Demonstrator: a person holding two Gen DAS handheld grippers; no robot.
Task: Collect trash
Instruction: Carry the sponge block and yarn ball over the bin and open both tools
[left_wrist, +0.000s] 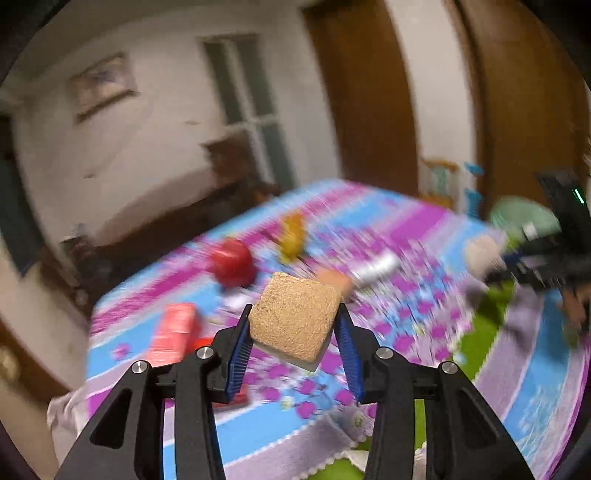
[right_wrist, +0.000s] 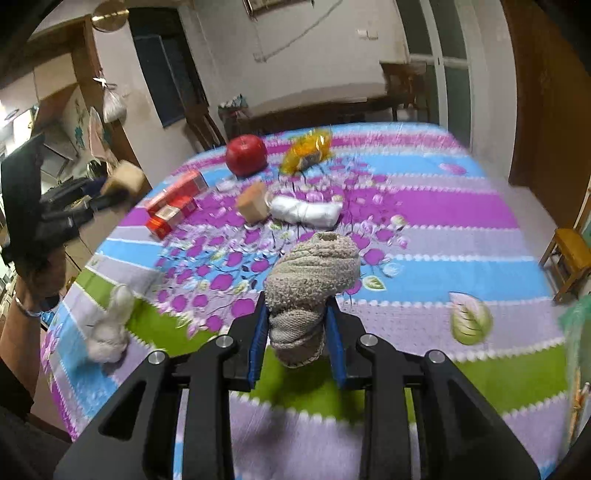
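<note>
In the left wrist view my left gripper (left_wrist: 294, 309) is shut on a square sponge block (left_wrist: 295, 325), tan on top and white beneath, held above the striped flowery cloth (left_wrist: 406, 236). My right gripper (right_wrist: 296, 297) is shut on a rolled grey knitted sock (right_wrist: 314, 269), which sticks up past the blue pads. The right wrist view also shows the left gripper (right_wrist: 110, 188) at the far left with the tan block (right_wrist: 125, 179) in it. A hand grips that tool. At the right edge of the blurred left wrist view is the right gripper (left_wrist: 495, 262).
On the cloth (right_wrist: 443, 206) lie a red apple (right_wrist: 246, 154), a yellow wrapper (right_wrist: 306, 149), red boxes (right_wrist: 173, 203), a second tan block (right_wrist: 253, 202), a white bundle (right_wrist: 306, 210) and a white toy rabbit (right_wrist: 110, 328). A wooden stool (right_wrist: 570, 258) stands to the right.
</note>
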